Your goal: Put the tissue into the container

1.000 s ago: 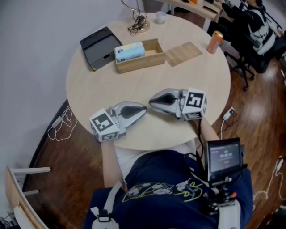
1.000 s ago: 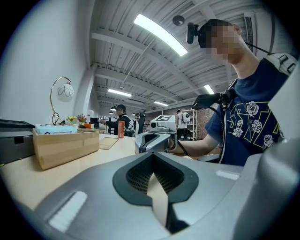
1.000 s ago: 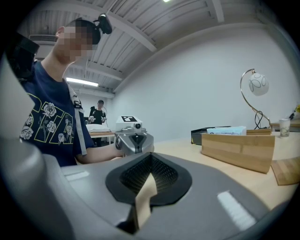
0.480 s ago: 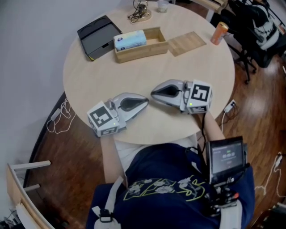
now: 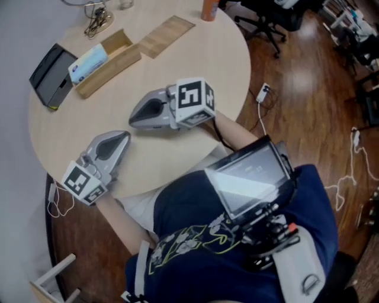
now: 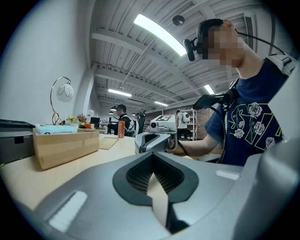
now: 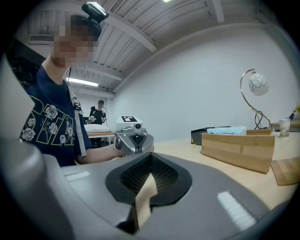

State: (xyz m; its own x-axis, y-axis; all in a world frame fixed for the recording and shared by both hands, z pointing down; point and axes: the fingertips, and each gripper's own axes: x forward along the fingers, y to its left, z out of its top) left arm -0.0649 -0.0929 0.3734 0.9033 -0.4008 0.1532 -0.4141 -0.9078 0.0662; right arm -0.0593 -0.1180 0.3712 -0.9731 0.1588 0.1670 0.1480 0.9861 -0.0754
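Note:
The tissue pack (image 5: 89,61), pale blue and white, lies in the left end of the open wooden box (image 5: 121,50) at the far side of the round table (image 5: 195,53). In the gripper views the tissue pack (image 6: 54,129) (image 7: 227,130) shows above the wall of the box (image 6: 65,146) (image 7: 239,149). Both grippers rest on the table near its front edge, well short of the box. My left gripper (image 5: 123,138) (image 6: 155,177) is shut and empty. My right gripper (image 5: 134,118) (image 7: 146,180) is also shut and empty. Their tips point toward each other, a little apart.
A black tray (image 5: 50,73) lies left of the box and a flat wooden lid (image 5: 166,35) right of it. An orange can (image 5: 208,8) stands at the far right rim. A lamp (image 7: 257,84) and cables (image 5: 96,18) are at the back. Wood floor and office chairs surround the table.
The head view has swung, so the table now sits rotated and toward the upper left. Both grippers stay shut on the table; the tissue pack and box have not moved.

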